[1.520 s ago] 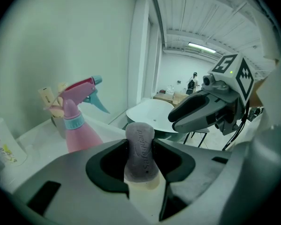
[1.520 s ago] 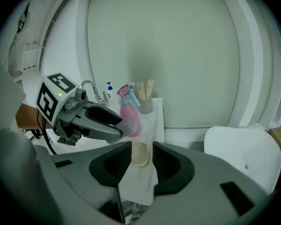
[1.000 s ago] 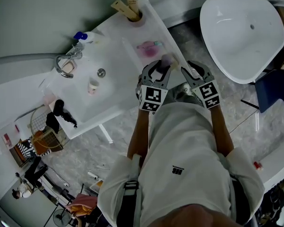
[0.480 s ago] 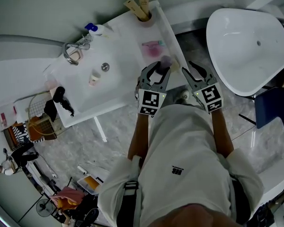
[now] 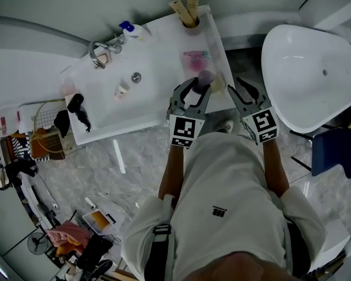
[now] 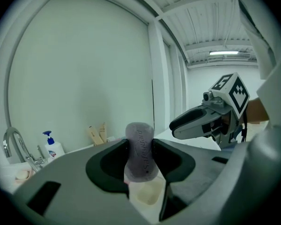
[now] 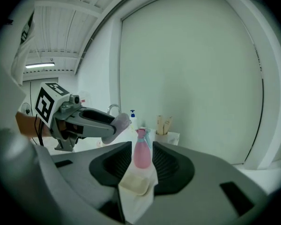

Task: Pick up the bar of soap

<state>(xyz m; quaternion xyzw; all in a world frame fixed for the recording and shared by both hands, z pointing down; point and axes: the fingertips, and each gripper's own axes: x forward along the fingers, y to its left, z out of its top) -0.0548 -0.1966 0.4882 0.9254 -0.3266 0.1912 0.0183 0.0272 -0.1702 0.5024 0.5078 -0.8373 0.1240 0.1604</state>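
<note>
With the left tongs (image 6: 140, 146) pinches the grey bar of soap (image 6: 139, 142) upright by its flat faces, raised above the white counter (image 5: 164, 63). With the right tongs (image 7: 141, 159) grips nothing: spread wide, just beside. Looks like the pickup done; leaves only a steady hold. Below, a cream dish (image 7: 135, 184); beyond, a pink bottle (image 7: 141, 149); farthest, the faucet (image 5: 102, 51) and a pump bottle (image 5: 128, 28).

Looking matt and faintly grainy on the bar of soap (image 6: 139, 134), smooth dull plastic on the left gripper (image 6: 139, 150) clamping it; gleaming as polished metal at the faucet (image 5: 102, 52); shining glossy white across the counter (image 5: 162, 98).
</note>
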